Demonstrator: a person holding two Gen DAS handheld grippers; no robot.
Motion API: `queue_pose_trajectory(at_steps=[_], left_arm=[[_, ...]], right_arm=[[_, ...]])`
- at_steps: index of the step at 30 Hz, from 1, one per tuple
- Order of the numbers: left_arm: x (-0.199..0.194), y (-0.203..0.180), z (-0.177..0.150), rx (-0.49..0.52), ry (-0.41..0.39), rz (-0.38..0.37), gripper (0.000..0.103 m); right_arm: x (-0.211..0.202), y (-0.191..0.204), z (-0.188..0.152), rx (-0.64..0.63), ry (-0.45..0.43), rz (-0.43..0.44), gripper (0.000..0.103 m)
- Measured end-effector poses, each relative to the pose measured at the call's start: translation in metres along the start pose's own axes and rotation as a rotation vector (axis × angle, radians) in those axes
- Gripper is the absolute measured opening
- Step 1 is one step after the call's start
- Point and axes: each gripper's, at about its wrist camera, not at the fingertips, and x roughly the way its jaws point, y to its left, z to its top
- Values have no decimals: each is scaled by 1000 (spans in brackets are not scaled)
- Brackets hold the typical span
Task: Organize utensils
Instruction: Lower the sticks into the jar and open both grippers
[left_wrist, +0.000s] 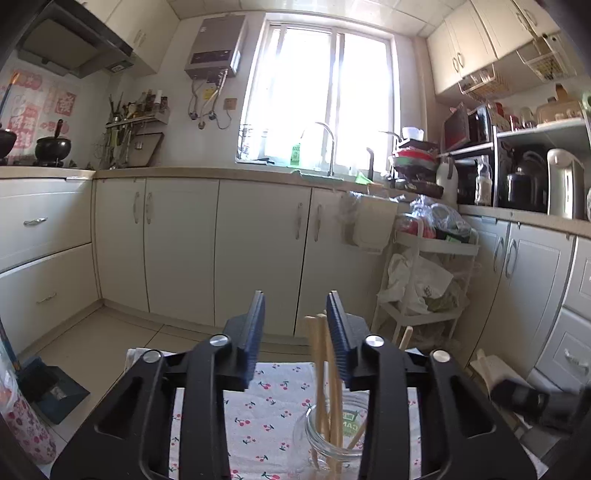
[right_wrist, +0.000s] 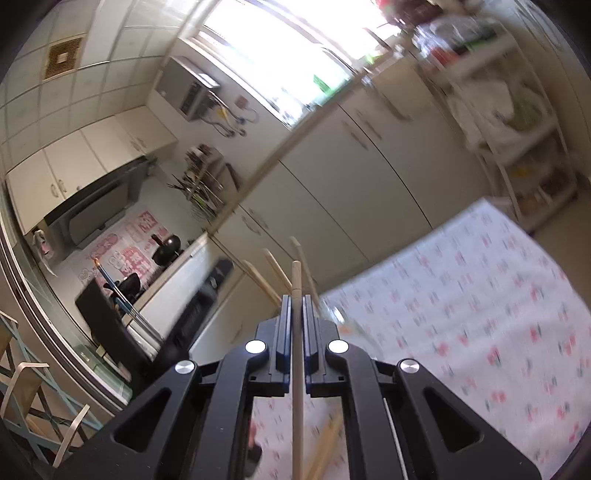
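A clear glass jar (left_wrist: 325, 443) stands on the cherry-print cloth (left_wrist: 266, 406) with several wooden chopsticks (left_wrist: 318, 369) upright in it. My left gripper (left_wrist: 295, 301) hangs just above the jar, open. The chopstick tops rise close to its right pad (left_wrist: 338, 325), and neither pad presses on them. In the right wrist view, my right gripper (right_wrist: 295, 300) is shut on a single wooden chopstick (right_wrist: 296, 387) that runs straight between its pads. Beyond its tips the jar's chopsticks (right_wrist: 273, 271) show, blurred. More loose chopsticks (right_wrist: 327, 443) lie on the cloth (right_wrist: 461, 314) under it.
A white trolley (left_wrist: 424, 258) piled with bags stands at the right past the table. Cream floor cabinets (left_wrist: 255, 251) line the far wall. A pink floral bottle (left_wrist: 26, 424) is at the left edge, a blue dustpan (left_wrist: 55, 391) on the floor. A chair (right_wrist: 33, 398) sits lower left.
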Motion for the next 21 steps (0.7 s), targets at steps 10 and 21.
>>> queue_pose_trajectory(at_steps=[10,21], left_arm=[[-37,43,3,-144,25,17,54],[-64,77,-26,-238,128,34,58]], right_arm=[[49,64,65,-161,-269,11,6],[113,61,37,-358,-308,-176,6]])
